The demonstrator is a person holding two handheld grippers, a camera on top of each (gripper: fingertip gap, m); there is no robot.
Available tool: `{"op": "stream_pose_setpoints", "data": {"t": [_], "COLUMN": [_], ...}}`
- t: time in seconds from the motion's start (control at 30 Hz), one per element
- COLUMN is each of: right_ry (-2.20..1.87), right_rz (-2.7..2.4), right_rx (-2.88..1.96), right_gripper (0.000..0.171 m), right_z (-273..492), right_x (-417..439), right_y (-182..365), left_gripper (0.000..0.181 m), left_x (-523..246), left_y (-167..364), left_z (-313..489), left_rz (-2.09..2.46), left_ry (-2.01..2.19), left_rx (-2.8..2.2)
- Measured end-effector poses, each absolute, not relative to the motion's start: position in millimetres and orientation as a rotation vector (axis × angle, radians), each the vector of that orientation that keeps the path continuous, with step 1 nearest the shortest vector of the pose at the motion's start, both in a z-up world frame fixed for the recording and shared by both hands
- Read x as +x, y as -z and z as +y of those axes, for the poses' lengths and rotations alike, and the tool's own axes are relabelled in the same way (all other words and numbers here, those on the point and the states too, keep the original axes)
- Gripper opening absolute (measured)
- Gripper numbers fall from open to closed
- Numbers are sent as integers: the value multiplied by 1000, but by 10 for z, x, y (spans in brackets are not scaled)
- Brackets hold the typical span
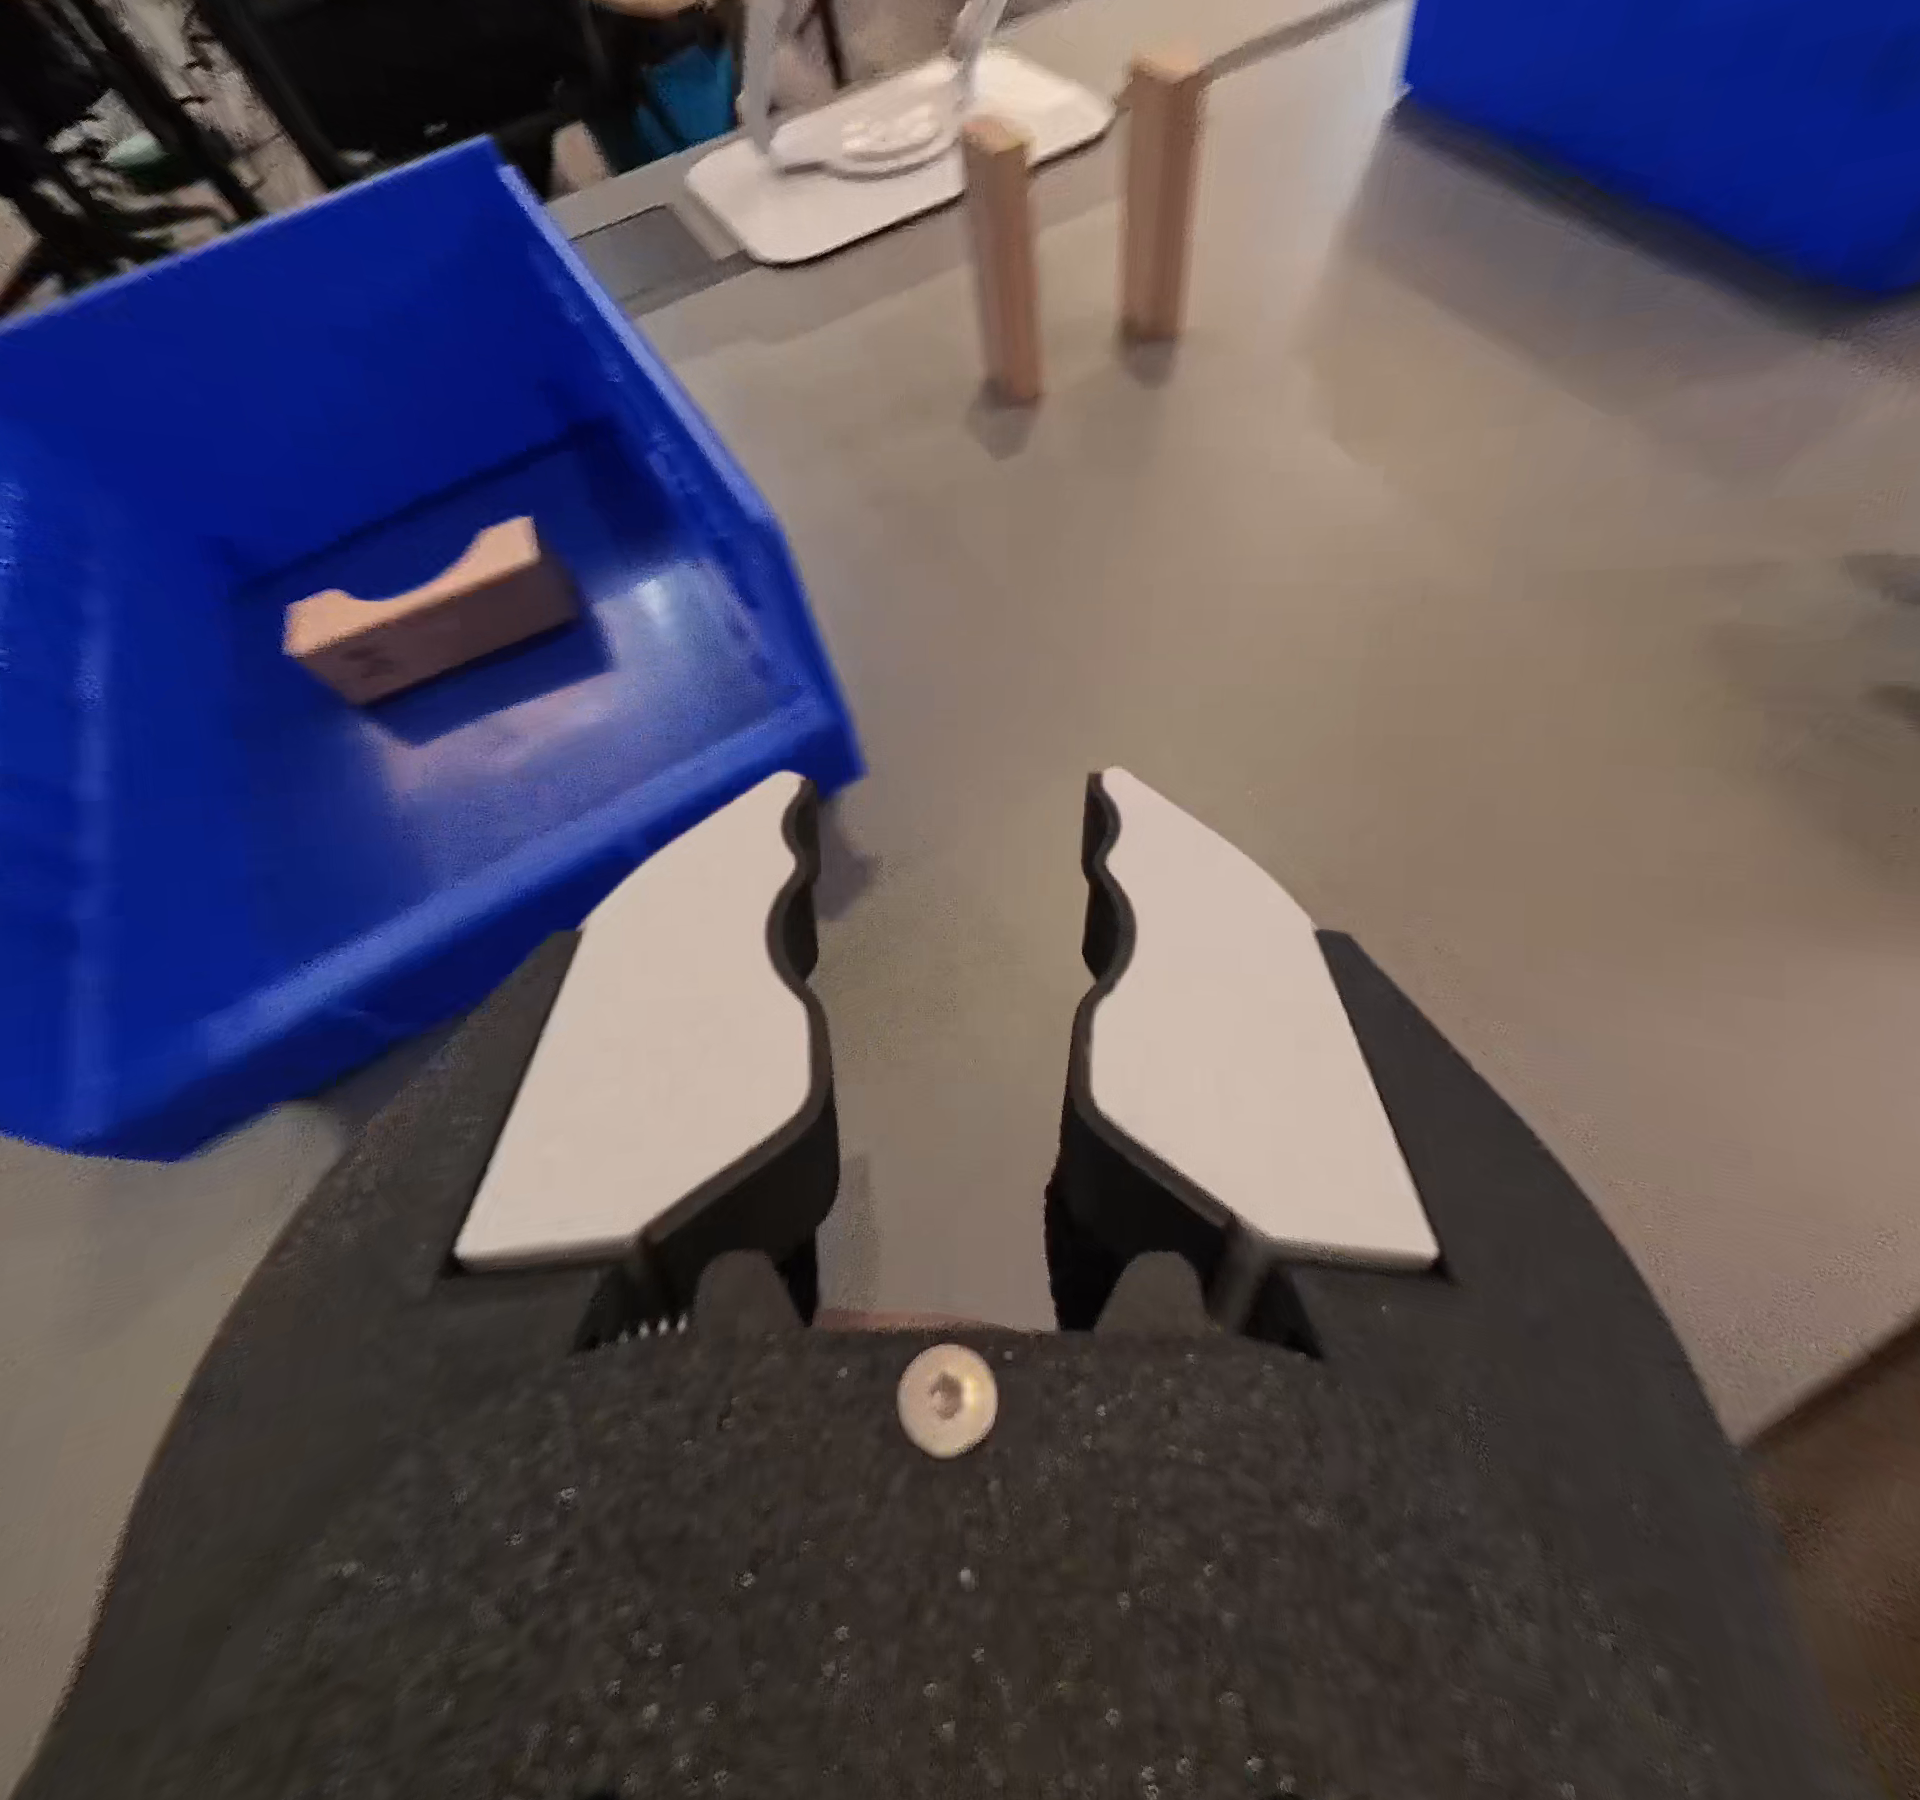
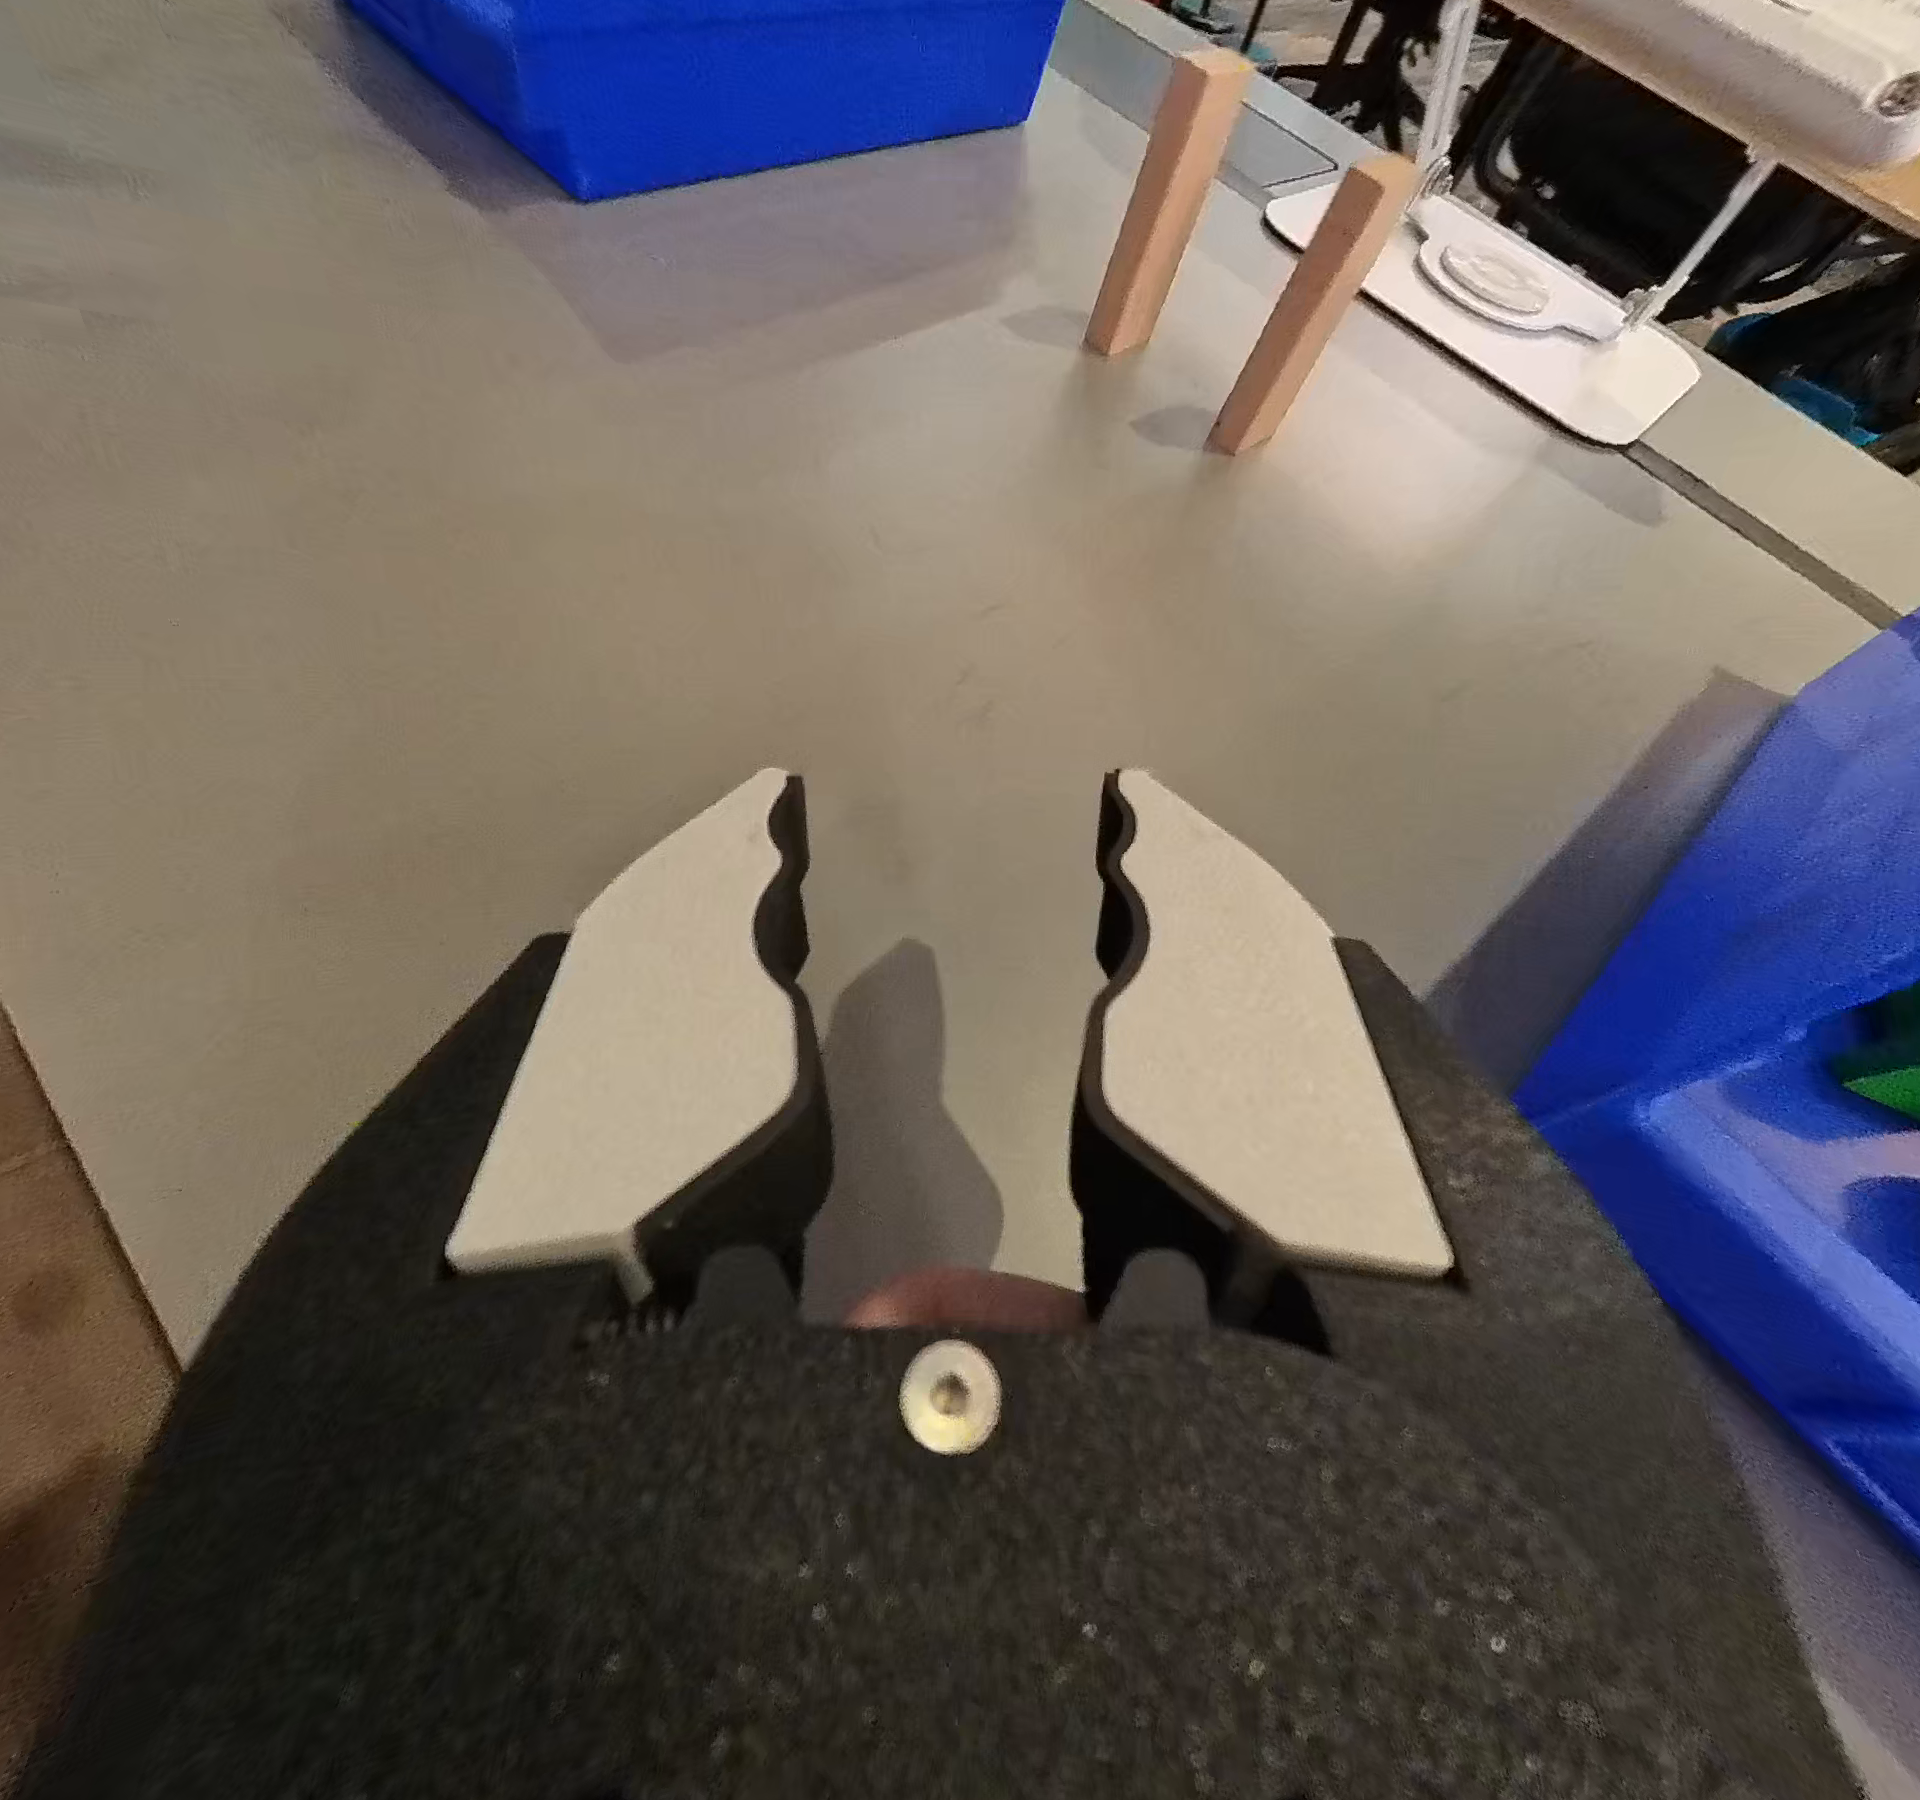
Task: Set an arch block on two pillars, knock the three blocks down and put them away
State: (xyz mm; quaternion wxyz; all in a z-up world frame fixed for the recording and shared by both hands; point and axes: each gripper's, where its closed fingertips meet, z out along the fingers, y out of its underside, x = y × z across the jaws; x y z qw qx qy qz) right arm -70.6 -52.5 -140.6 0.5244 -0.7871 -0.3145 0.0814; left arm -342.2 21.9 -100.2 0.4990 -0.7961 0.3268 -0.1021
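Two wooden pillars stand upright on the grey table, side by side with a gap between them: the left pillar (image 1: 1003,259) and the right pillar (image 1: 1162,197) in the left wrist view, and again in the right wrist view (image 2: 1169,202) (image 2: 1311,301). A wooden arch block (image 1: 431,612) lies inside a blue bin (image 1: 156,919) to the left. My left gripper (image 1: 948,794) is open and empty, just right of that bin's near corner. My right gripper (image 2: 951,789) is open and empty above bare table, well short of the pillars.
A large blue bin (image 1: 1673,57) stands at the far right of the left wrist view; it shows at the top of the right wrist view (image 2: 727,25). Another blue bin (image 2: 1766,1127) holding something green sits at the right. A white stand base (image 2: 1507,316) lies behind the pillars near the table's far edge.
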Motion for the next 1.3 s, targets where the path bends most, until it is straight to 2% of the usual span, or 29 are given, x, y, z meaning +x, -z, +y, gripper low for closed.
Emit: {"op": "stream_pose_setpoints", "data": {"t": [0.13, 0.17, 0.23, 0.43, 0.67, 0.77, 0.83, 0.93, 1.1, 1.3], "right_ry": [-206, -212, -223, -220, -208, -218, -213, -208, -215, -228], "right_rz": [-772, -770, -761, -741, -741, -736, -734, -731, -729, -732], "right_rx": [-1879, -1875, -1869, -1870, -1891, -1901, -1905, -1906, -1910, -1901], "right_gripper": [53, 53, 53, 53, 53, 53, 53, 53, 53, 53], "right_z": [-546, -545, -548, -539, -516, -509, -510, -509, -499, -507], "right_x": [-741, -745, -741, -686, -675, -681, -674, -664, -661, -684], "right_y": [1408, 1395, 1368, 1350, 1410, 1431, 1438, 1439, 1448, 1425], "left_gripper": [50, 56, 50, 52, 52, 39, 21, 11, 11, 11], "left_x": [-3711, -3781, -3922, -4048, -4184, -4178, -4176, -4201, -4113, -3406], "left_y": [971, 958, 940, 1330, 1791, 1849, 1860, 1847, 1563, 563], "left_z": [650, 782, 1162, 2076, 2425, 2484, 2494, 2460, 2414, 2222], "left_rz": [1097, 1180, 1290, 1508, 1818, 1869, 1898, 1911, 1715, 1154], "left_ry": [102, 50, -100, -215, -400, -383, -380, -379, -224, 401], "left_rx": [-2089, -2104, -2084, -2098, -2102, -2133, -2133, -2168, -2225, -2095]}}
